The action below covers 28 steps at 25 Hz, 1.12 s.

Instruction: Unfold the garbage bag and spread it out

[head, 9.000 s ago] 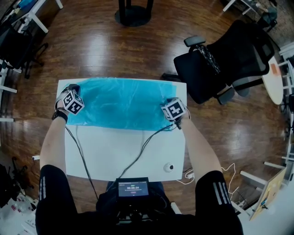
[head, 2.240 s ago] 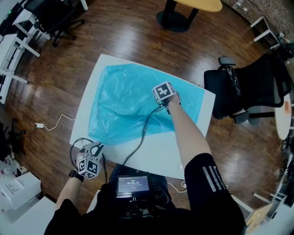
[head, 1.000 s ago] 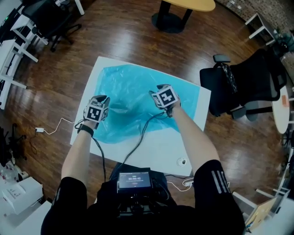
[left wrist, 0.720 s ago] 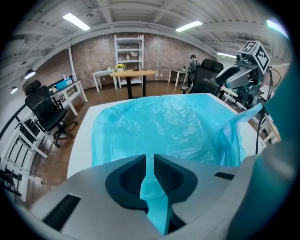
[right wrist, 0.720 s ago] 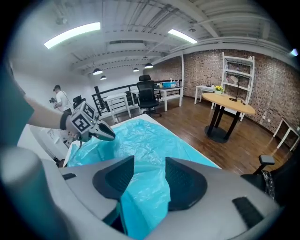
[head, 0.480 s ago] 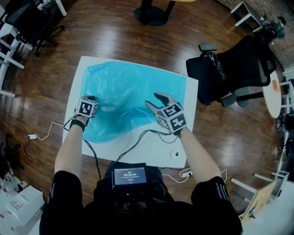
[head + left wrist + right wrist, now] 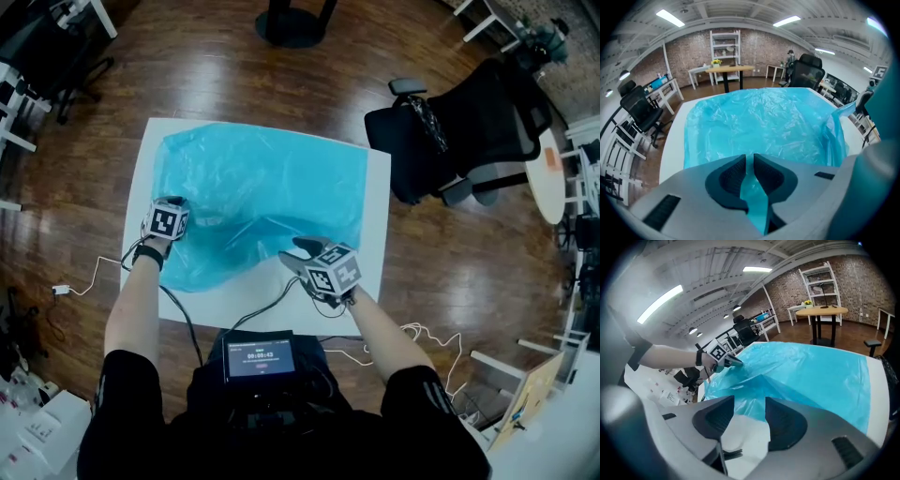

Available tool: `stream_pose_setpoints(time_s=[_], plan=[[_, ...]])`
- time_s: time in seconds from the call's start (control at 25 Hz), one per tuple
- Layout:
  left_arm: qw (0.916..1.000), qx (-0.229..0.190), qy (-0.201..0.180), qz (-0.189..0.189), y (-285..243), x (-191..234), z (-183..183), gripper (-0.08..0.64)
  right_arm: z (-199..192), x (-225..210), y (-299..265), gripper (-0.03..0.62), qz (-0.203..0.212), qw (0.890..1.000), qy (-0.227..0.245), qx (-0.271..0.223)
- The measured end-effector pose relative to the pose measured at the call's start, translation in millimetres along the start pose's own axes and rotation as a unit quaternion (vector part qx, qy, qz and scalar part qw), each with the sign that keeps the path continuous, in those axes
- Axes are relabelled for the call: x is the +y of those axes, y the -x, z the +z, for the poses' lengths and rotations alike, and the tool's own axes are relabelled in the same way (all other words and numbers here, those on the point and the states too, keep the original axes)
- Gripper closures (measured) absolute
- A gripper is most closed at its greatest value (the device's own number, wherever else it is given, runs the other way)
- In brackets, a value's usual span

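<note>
Bag (image 7: 267, 192) spread over most of the counter (image 7: 373, 225). Left tool (image 7: 183, 211), now lowered at the bag's left edge, pinches the film. Right tool (image 7: 302, 250), jaws apart and empty, has withdrawn from the bag's middle to its near edge; one fold remains, likely next.

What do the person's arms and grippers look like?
The left gripper and right gripper have grey bodies, dark ribbed pads, cubes with black-and-white square markers, and a black cable each. Short black sleeves; dark wristband on the left wrist.
</note>
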<state>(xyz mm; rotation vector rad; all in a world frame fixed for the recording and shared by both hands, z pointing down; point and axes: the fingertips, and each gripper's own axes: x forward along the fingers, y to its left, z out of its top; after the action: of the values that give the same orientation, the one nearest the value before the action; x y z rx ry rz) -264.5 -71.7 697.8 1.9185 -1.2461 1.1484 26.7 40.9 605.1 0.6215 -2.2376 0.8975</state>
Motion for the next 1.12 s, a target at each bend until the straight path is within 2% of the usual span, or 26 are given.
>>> stream_pose_setpoints(time_s=[0.32, 0.52, 1.12], plan=[[1.0000, -0.004, -0.002, 0.001, 0, -1, 0, 0.497, -32, -48, -32, 0.348, -0.053, 0.997, -0.047, 0.036], [1.0000, -0.004, -0.004, 0.003, 0, -2, 0, 0.497, -53, -65, -42, 0.348, -0.067, 0.993, -0.079, 0.059], [0.9998, 0.000, -0.010, 0.016, 0, 0, -1, 0.499, -108, -53, -25, 0.350, -0.076, 0.987, -0.116, 0.085]])
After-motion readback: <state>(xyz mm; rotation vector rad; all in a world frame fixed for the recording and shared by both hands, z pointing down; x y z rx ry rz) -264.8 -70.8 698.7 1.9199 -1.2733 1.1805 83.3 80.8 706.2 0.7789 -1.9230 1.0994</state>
